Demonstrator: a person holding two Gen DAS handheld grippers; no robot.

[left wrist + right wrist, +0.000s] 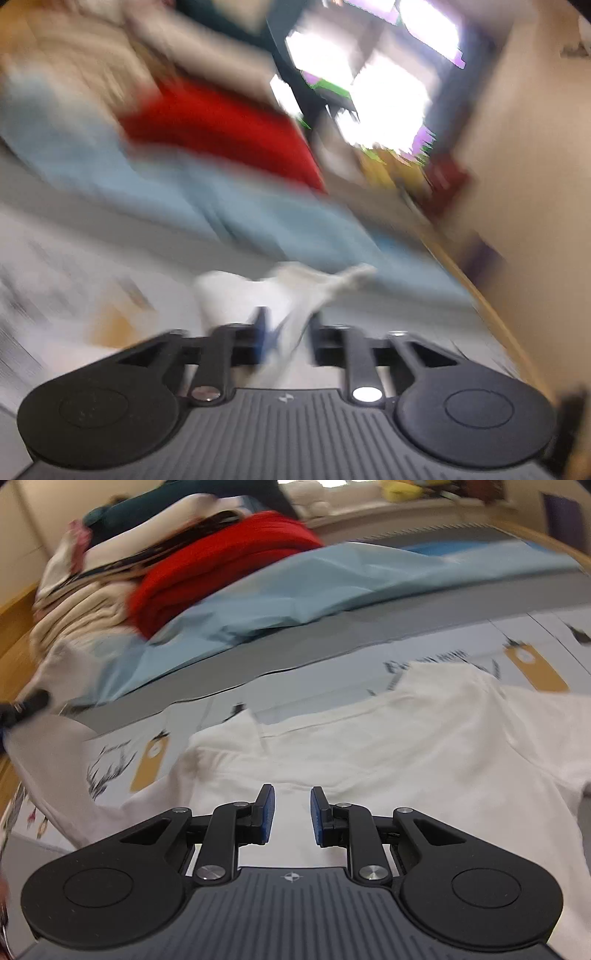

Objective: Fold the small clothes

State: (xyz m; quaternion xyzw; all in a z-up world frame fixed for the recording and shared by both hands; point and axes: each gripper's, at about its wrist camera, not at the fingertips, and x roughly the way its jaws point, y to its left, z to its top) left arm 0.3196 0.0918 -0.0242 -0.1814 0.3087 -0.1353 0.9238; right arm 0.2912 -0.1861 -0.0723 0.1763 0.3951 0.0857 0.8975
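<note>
A white garment (406,746) lies spread on the printed table cover, filling the lower right of the right wrist view. My right gripper (291,812) is open and empty, its blue pads just above the white cloth. In the blurred left wrist view my left gripper (286,332) is shut on a bunch of the white garment (258,291), held up off the surface. That gripper shows at the far left edge of the right wrist view (22,709), lifting one side of the white cloth.
A light blue cloth (295,587) lies behind the white garment. A pile of clothes with a red piece (221,565) and cream pieces (77,616) sits at the back left. A wooden edge (546,539) runs at the back right. Bright windows (388,88) show ahead of the left gripper.
</note>
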